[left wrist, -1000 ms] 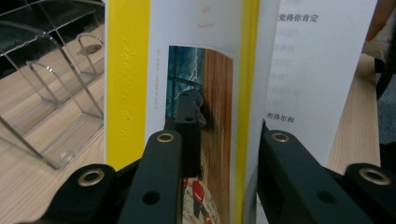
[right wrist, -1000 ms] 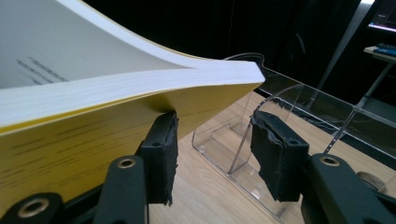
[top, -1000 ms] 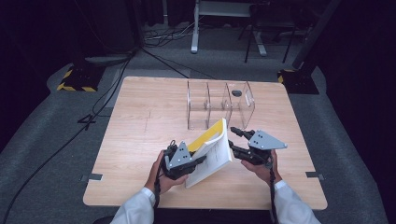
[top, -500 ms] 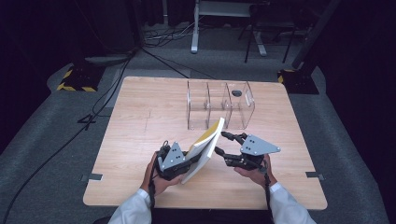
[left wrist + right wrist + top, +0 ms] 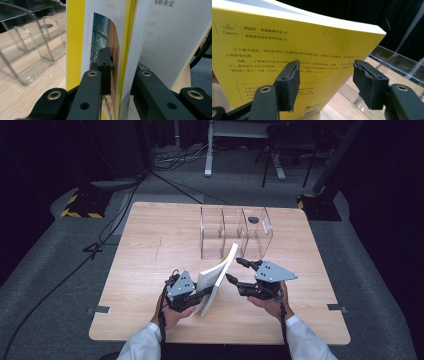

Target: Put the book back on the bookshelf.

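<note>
While the left gripper is clamping its jaws tight on the lower pages of a yellow paperback, a person is propping the book on edge near the six o'clock side of the wooden table, its top leaning toward one o'clock. The paperback is looking light and floppy: its covers are bowing and the page block is fanning apart in the left gripper view, so a grip close to the spine would likely be steadier than one on loose leaves. At three o'clock of the book, the right gripper is standing apart from the back cover, its jaws having just been opening, nothing between them. Beyond, at twelve o'clock, a clear divided rack is waiting.
</note>
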`<state>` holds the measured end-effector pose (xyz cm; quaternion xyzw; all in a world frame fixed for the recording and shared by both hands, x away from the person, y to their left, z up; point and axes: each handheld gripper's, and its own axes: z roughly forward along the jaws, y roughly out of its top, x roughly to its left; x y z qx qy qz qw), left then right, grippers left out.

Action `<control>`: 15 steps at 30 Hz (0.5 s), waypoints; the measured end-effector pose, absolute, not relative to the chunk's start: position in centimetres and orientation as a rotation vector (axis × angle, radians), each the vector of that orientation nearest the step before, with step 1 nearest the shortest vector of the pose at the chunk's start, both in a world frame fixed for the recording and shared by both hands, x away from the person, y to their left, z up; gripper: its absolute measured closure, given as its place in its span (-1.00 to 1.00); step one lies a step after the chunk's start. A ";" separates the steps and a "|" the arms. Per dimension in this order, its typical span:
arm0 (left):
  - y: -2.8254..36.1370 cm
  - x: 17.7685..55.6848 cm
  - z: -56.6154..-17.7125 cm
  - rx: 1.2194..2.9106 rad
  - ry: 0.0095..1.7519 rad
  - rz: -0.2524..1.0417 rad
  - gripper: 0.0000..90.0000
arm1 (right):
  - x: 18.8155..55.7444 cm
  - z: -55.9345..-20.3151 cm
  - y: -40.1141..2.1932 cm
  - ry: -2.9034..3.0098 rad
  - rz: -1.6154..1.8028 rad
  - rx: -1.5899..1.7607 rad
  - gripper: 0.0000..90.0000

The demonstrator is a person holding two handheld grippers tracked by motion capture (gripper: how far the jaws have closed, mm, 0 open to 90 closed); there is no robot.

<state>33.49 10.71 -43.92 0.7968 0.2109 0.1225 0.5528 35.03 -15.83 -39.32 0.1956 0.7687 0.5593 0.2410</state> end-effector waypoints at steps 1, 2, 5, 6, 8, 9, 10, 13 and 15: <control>10.5 33.7 -44.0 1.878 0.494 0.277 0.79 | 35.0 -39.3 -16.1 2.099 1.533 0.544 -0.12; 10.0 33.9 -44.0 1.873 0.485 0.260 0.80 | 35.0 -39.3 -16.4 2.096 1.536 0.544 -0.11; 8.9 34.3 -44.2 1.874 0.470 0.239 0.80 | 35.0 -39.2 -17.1 2.088 1.546 0.545 -0.11; 8.4 34.4 -44.2 1.879 0.464 0.250 0.80 | 35.1 -39.1 -17.8 2.080 1.532 0.553 -0.12; 7.6 34.6 -44.2 1.880 0.455 0.246 0.79 | 35.1 -39.1 -18.2 2.076 1.533 0.566 -0.12; 7.4 34.7 -44.2 1.881 0.451 0.248 0.78 | 35.2 -39.1 -18.5 2.074 1.533 0.573 -0.14; 7.2 34.8 -44.2 1.882 0.447 0.250 0.78 | 35.2 -39.2 -18.8 2.072 1.534 0.580 -0.15; 7.2 34.6 -44.1 1.895 0.432 0.273 0.71 | 35.0 -39.5 -19.4 2.063 1.539 0.584 -0.14; 7.4 34.3 -43.9 1.901 0.421 0.288 0.61 | 34.9 -39.9 -19.4 2.077 1.523 0.584 -0.14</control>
